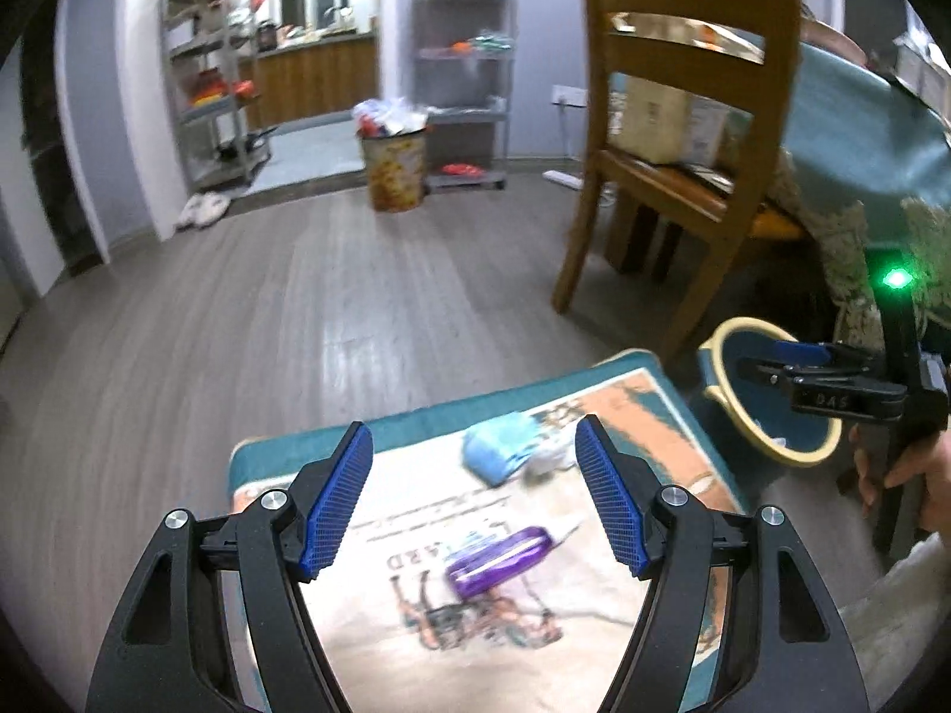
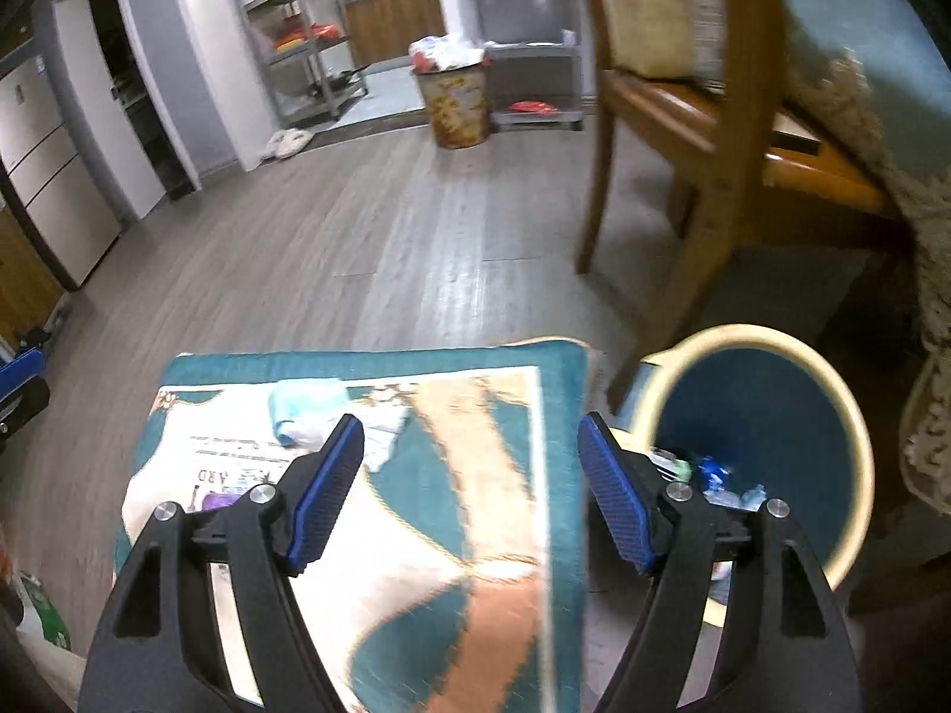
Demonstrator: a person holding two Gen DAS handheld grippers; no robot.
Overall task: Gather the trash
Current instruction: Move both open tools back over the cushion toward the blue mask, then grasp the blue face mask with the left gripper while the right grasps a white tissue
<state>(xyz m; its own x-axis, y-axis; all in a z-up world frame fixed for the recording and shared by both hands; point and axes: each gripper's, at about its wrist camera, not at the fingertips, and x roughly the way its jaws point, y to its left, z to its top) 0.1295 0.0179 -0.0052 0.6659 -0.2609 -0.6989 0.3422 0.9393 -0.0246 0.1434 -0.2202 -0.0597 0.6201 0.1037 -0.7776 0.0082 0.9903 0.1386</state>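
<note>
On a teal printed floor cushion [image 1: 416, 535] lie a purple plastic wrapper [image 1: 499, 558] and a crumpled pale blue tissue wad [image 1: 496, 454], between the left gripper's [image 1: 474, 499] spread, empty fingers. Only the right wrist view shows scraps inside the cream-rimmed blue bin [image 2: 767, 410]; the right gripper [image 2: 463, 490] gapes empty.

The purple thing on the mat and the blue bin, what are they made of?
The purple thing looks like shiny plastic film, maybe a wrapper: light streaks glint along it. It is blurred, so this is a guess. The blue bin looks like smooth hard plastic, with an evenly rounded cream rim and plain matte walls. The mat looks like soft printed cloth.
</note>
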